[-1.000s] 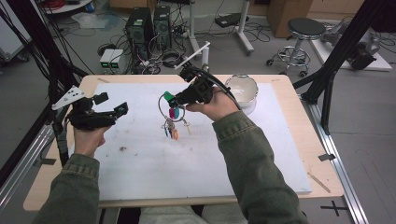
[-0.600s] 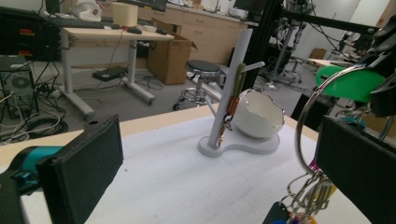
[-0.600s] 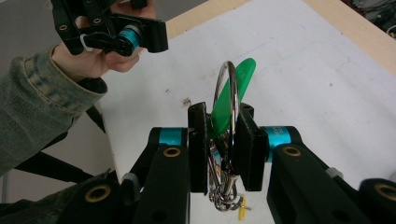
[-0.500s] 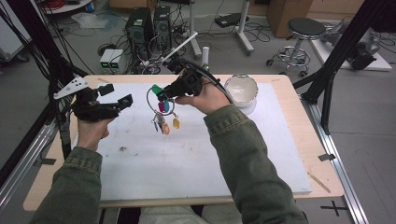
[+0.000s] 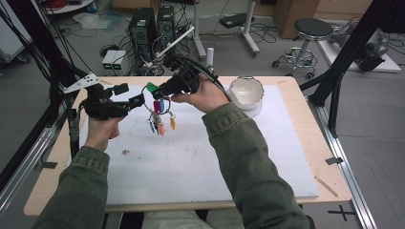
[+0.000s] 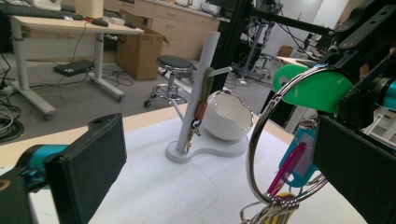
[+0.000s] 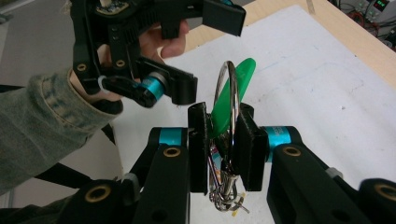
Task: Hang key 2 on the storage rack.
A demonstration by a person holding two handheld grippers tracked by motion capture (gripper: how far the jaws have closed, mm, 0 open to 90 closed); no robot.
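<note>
- High view: the right gripper (image 5: 161,90) holds a key ring (image 5: 160,106) in the air above the white mat (image 5: 191,157); the left gripper (image 5: 130,95), jaws spread, sits just beside it.
- Left gripper view: the ring hangs between its parted jaws; a white stand (image 6: 196,116) and bowl (image 6: 229,122) lie beyond.
- Right gripper view: jaws clamped on the ring and its green tag (image 7: 231,105).

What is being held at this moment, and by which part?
The right gripper holds a metal key ring with coloured tags, its jaws clamped on the ring's lower part and the green tag. The left gripper is open, holding nothing.
</note>
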